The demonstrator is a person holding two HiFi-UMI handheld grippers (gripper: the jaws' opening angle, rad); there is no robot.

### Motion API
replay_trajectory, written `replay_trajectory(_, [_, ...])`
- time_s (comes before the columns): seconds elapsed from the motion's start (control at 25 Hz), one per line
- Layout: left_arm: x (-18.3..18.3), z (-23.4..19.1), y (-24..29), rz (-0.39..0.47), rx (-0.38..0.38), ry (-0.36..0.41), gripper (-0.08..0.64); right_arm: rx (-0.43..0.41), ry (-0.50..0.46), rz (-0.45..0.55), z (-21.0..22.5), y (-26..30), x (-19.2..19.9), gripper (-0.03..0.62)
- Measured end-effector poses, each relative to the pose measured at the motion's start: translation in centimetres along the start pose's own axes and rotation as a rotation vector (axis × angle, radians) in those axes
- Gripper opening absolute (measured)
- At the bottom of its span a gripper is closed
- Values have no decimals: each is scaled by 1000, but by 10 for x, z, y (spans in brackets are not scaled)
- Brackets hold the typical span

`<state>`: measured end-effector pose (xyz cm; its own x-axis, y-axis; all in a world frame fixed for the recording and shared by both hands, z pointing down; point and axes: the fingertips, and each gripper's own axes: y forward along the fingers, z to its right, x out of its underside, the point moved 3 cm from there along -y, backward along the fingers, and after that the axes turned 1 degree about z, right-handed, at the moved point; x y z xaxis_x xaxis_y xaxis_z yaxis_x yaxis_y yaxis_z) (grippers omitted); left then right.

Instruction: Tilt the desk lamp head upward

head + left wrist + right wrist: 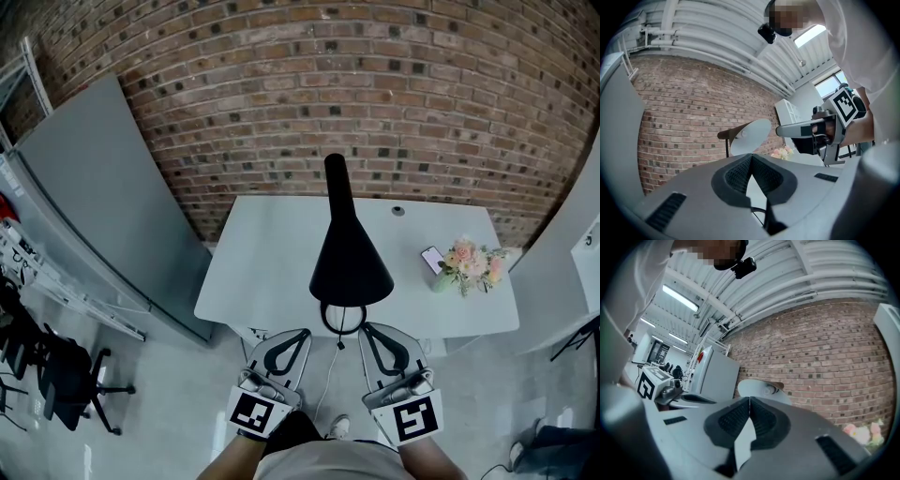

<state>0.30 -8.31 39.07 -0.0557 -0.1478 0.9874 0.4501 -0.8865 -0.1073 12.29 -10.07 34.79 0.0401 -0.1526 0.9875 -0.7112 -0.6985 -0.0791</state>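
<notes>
closed left tool, closed right tool, lamp, flowers in vase

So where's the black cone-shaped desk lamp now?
In the head view, the black cone-shaped desk lamp stands at the front edge of the white table, just beyond the left gripper and right gripper, left of the pink flower bouquet.

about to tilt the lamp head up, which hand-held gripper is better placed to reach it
Right, by a little. In the head view the right hand-held gripper ends right under the lamp head, while the left hand-held gripper ends out by its left edge. Both are shut and empty.
</notes>
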Motion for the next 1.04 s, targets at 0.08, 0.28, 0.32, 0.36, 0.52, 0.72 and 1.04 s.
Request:
replay_trajectory(0.08, [0,0,0,1,-2,2,6,-3,0,4,0,1,-1,18])
replay_trajectory(0.28, [-4,0,3,12,-6,14,6,-14,-4,12,1,4,-4,18])
replay_trajectory(0.32, [-4,-1,3,14,-9,15,6,-19,-5,13,1,5,-4,18])
replay_trajectory(0.36, [-5,-2,3,15,-13,16,6,-25,-6,15,0,6,-4,18])
replay_trajectory(0.52, [-2,-4,-2,4,-23,15,6,-42,-1,13,-6,8,-2,18])
replay_trajectory(0.72, [1,-5,-3,-2,-20,4,6,-43,0,3,-9,9,-1,18])
replay_trajectory(1.04, [1,-3,-2,0,-16,13,6,-45,3,2,-8,8,1,18])
